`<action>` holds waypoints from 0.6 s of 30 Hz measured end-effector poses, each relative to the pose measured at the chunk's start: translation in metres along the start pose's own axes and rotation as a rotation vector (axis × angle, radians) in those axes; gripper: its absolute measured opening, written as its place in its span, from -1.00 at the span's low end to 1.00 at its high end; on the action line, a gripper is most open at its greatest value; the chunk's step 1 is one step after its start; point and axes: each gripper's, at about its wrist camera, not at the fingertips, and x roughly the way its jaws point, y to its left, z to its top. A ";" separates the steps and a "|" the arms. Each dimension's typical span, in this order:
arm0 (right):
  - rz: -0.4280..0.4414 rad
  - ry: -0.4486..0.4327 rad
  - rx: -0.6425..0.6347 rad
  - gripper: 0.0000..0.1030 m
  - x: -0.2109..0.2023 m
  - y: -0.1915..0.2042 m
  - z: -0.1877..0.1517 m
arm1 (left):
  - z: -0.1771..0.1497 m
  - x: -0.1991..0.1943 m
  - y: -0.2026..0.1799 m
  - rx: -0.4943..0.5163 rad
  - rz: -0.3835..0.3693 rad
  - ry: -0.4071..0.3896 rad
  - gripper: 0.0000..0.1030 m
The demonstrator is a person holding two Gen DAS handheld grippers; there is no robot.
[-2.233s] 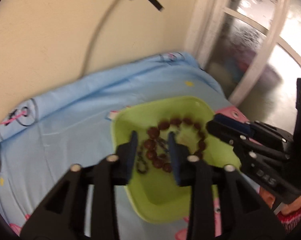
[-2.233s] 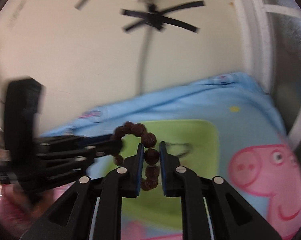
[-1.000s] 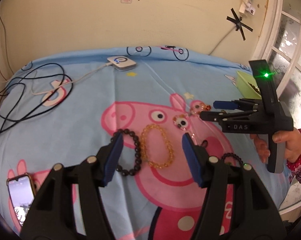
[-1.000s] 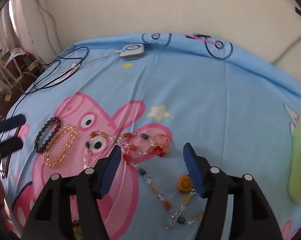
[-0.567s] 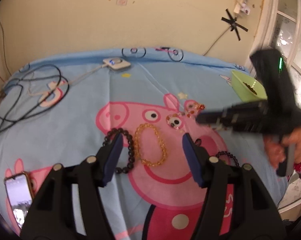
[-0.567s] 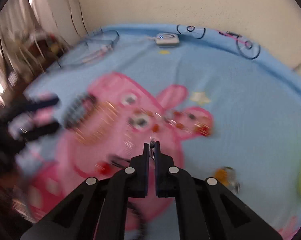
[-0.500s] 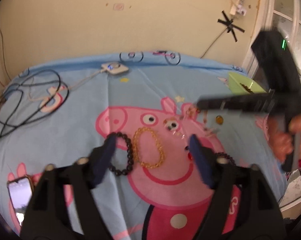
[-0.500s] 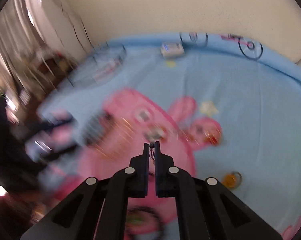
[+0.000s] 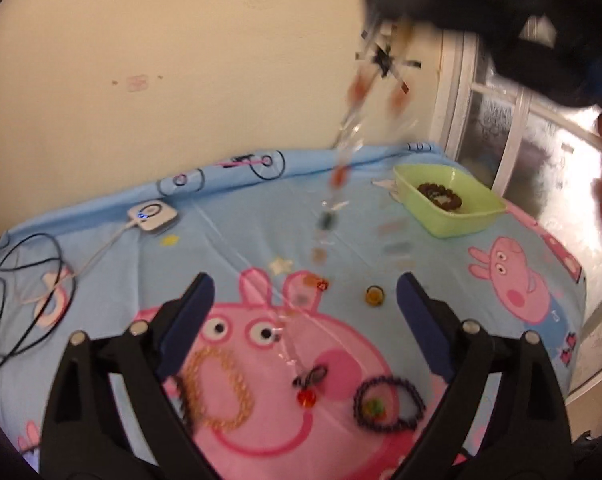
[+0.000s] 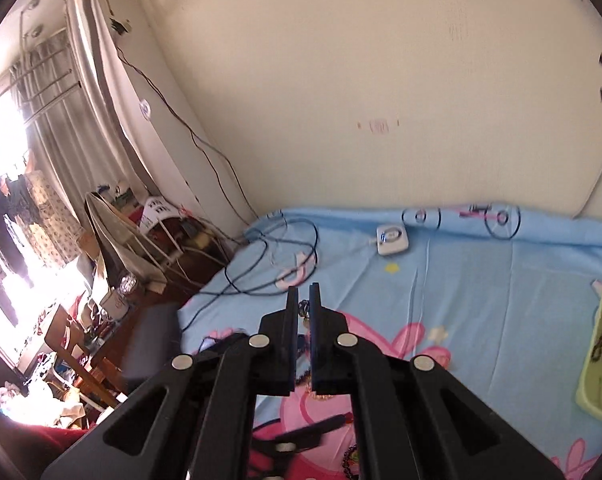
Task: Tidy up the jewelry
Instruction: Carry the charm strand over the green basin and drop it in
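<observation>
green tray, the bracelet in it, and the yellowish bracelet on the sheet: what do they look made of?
Green tray: looks like moulded plastic; uniform lime colour, smooth thin walls, soft sheen.
Bracelet in the tray: dark brown round beads, matte; wood or seed is my guess, too small to confirm.
Amber bracelet: small translucent honey-coloured beads; glass, resin or amber, cannot tell which. The left fingers partly cover it.

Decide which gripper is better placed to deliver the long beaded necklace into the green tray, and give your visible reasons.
Right. The right gripper is shut on the long beaded necklace, which dangles above the cloth near the green tray. The left gripper is open, holding nothing.
</observation>
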 end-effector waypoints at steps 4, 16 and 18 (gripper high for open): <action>0.007 -0.067 0.002 -1.00 -0.030 -0.001 0.011 | 0.008 0.031 -0.003 0.013 -0.031 0.051 -0.18; -0.125 -0.243 0.034 -1.00 -0.121 -0.048 0.030 | 0.121 0.026 -0.066 0.075 -0.190 -0.006 -0.90; -0.166 -0.267 0.050 -1.00 -0.137 -0.062 0.034 | 0.141 0.037 -0.080 0.091 -0.206 -0.003 -0.90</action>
